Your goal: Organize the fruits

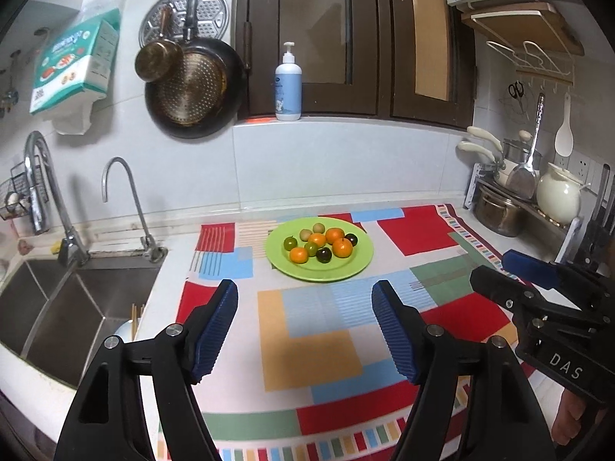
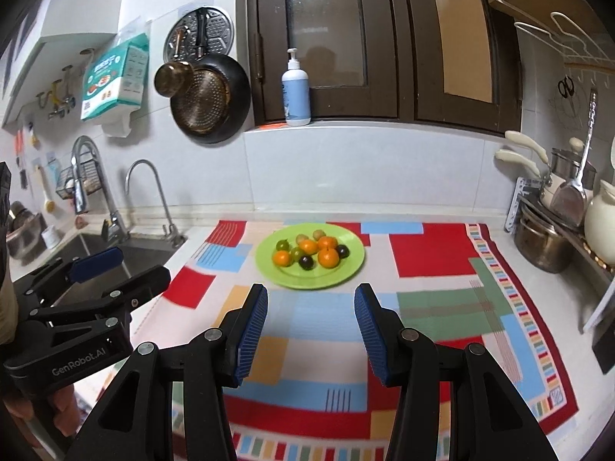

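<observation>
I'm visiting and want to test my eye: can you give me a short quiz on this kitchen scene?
1. True or false: the fruits lie on a green plate.
2. How many orange fruits are on the plate?
3. What is between the fingers of the left hand-held gripper? A) a fruit B) nothing C) a spoon

Key:
1. True.
2. Four.
3. B. Its fingers stand apart over the patterned cloth; the right hand-held gripper holds nothing either.

Your two wrist cameras sit side by side, both angled down toward the plate (image 1: 355,269) (image 2: 348,269), well back from it.
</observation>
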